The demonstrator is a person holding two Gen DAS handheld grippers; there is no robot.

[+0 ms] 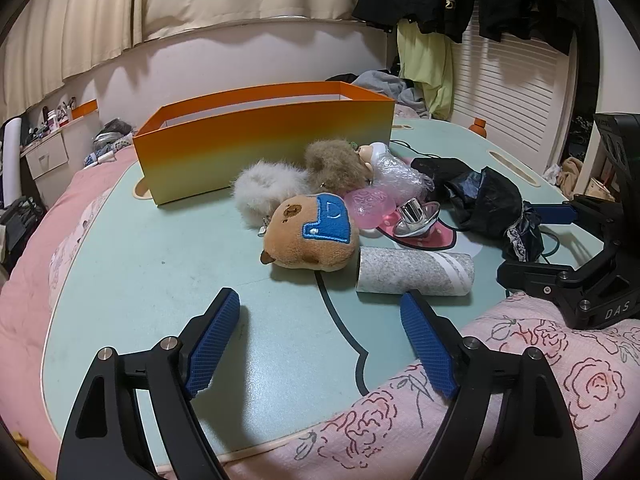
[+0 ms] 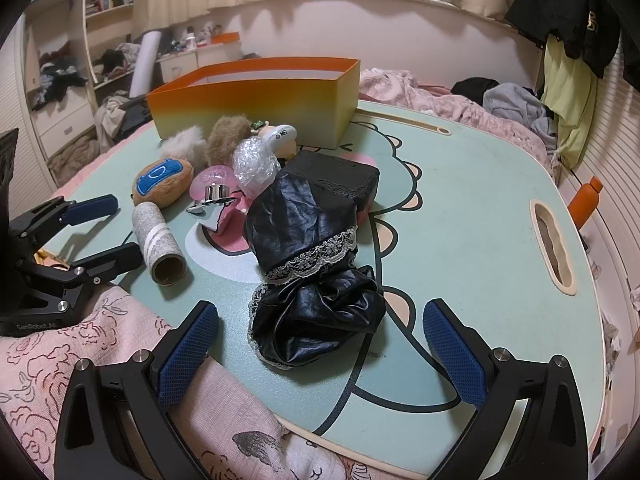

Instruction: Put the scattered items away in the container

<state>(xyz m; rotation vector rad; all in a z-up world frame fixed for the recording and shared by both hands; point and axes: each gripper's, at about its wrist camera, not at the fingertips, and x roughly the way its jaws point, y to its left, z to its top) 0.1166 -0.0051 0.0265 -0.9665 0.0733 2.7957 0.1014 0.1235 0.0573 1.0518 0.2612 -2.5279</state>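
Observation:
An open orange box (image 1: pixel 264 148) (image 2: pixel 256 104) stands at the back of the mint table (image 1: pixel 140 264). In front of it lie a brown plush with a blue patch (image 1: pixel 312 236) (image 2: pixel 162 182), a grey roll (image 1: pixel 416 272) (image 2: pixel 160 240), white (image 1: pixel 264 192) and brown (image 1: pixel 336 164) fur puffs, a pink ball (image 1: pixel 368 208), a silver piece (image 1: pixel 416 216), bubble wrap (image 2: pixel 256 164) and black lace-trimmed fabric (image 1: pixel 488 200) (image 2: pixel 312 216). My left gripper (image 1: pixel 320 298) (image 2: pixel 116 230) is open, short of the plush and roll. My right gripper (image 2: pixel 320 307) (image 1: pixel 532 240) is open wide, the fabric's near end between its fingers, untouched.
A pink floral quilt (image 1: pixel 520 360) (image 2: pixel 80 360) lies under both grippers at the table's near edge. An orange bottle (image 2: pixel 586 204) stands past the right rim, beside a cut-out handle slot (image 2: pixel 552 244). Clothes, drawers and shelves crowd the room behind.

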